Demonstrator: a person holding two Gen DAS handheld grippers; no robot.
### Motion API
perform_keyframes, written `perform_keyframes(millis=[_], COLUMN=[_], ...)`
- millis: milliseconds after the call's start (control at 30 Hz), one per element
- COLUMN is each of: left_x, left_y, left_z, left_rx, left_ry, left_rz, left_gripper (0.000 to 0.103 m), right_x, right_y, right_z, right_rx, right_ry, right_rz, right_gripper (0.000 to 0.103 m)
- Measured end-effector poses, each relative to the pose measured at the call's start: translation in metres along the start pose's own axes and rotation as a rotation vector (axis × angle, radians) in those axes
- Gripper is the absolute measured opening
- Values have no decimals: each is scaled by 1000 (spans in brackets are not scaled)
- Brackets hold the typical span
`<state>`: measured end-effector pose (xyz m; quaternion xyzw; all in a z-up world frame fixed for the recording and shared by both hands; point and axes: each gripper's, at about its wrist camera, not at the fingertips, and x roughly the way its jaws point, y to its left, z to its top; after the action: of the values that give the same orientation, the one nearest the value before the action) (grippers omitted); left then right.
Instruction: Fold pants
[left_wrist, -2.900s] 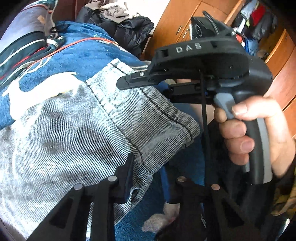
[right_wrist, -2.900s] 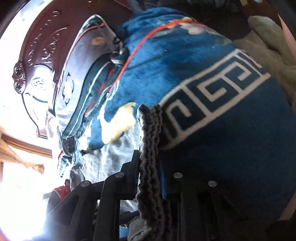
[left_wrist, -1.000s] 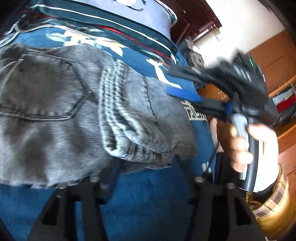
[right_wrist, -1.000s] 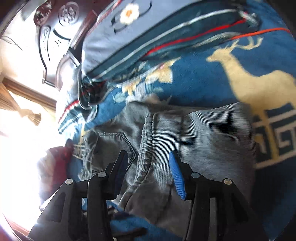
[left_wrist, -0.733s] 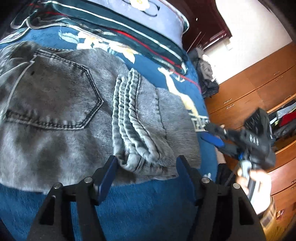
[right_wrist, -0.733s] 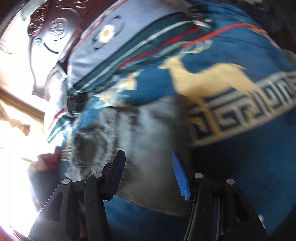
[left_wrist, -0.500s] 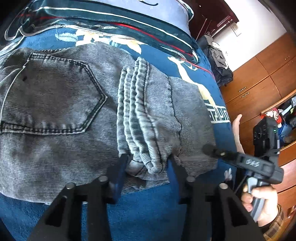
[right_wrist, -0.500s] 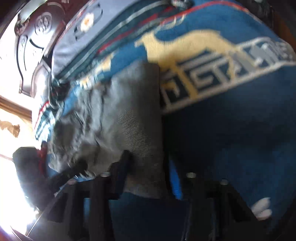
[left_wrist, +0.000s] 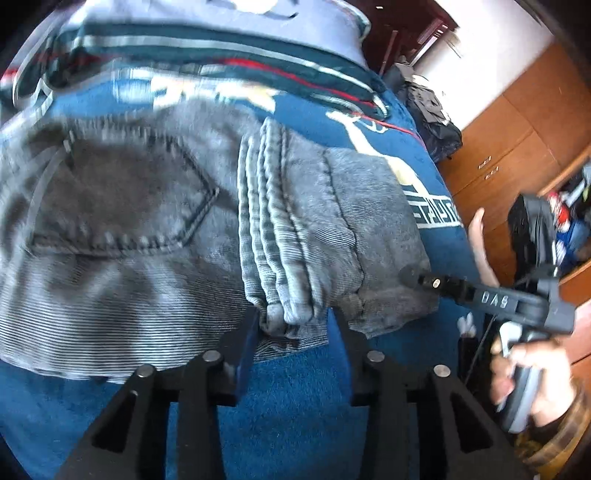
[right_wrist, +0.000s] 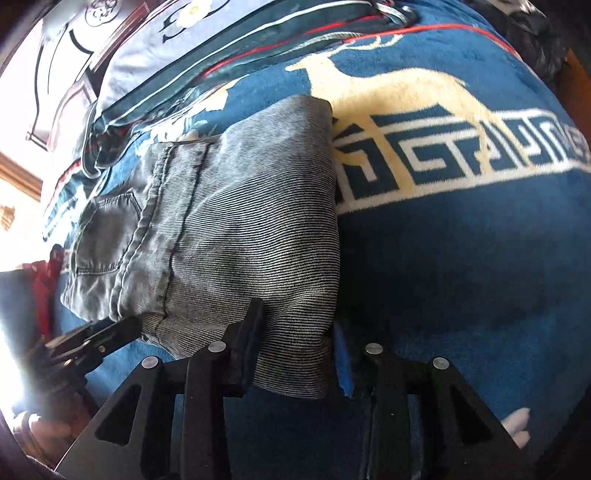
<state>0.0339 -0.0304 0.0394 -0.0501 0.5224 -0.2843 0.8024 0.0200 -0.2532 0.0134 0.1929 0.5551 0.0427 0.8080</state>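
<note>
Grey jeans (left_wrist: 155, 229) are lying on the blue deer-print blanket (right_wrist: 461, 258), back pocket (left_wrist: 122, 199) up, already doubled into a short bundle; the stacked leg hems (left_wrist: 273, 236) are sitting on top, beside the pocket.

Change since a second ago: both grippers are down at the near edge of the bundle instead of hovering over it. Over the same second both sets of jaws have been closing, then easing apart a little in the last half second.

Left gripper (left_wrist: 291, 325): jaws are bracketing the near end of the hem stack, cloth bulging between them. Whether the pads are pressing or just flanking it, cannot tell; blur is hiding the contact.

Right gripper (right_wrist: 295, 354): jaws are straddling the near corner of the folded end (right_wrist: 280, 229). The denim is filling the gap and looks pinched, so reading this one as clenched on the cloth.

In the left wrist view the right gripper is coming in from the right, its tip resting at the bundle's right corner, with the person's hand (left_wrist: 532, 373) on the handle.

Judgement: the previous fold is laid, and both tools are taking hold along one edge for a further fold. The loose hem stack may be slipping if lifted unevenly.
</note>
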Motion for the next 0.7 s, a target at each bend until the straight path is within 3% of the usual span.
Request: perform_keyframes(millis=[100, 300, 467, 600, 700], left_x=[-20, -33, -13, 18, 30], left_y=[-14, -39, -54, -53, -42], left_z=[-1, 12, 19, 11, 4], left_rx=[82, 179, 237, 264, 236], left_ry=[-66, -118, -97, -18, -1], left_rz=[95, 185, 227, 282, 271], left_gripper=[48, 48, 48, 49, 53], right_x=[-17, -34, -29, -18, -4], right_y=[6, 18, 21, 21, 22], right_z=[1, 2, 2, -2, -6], right_rx=[-33, -85, -90, -106, -142], right_ry=[-56, -128, -114, -90, -66], right_rz=[-40, -66, -45, -66, -91], right_gripper=[37, 37, 37, 38, 38])
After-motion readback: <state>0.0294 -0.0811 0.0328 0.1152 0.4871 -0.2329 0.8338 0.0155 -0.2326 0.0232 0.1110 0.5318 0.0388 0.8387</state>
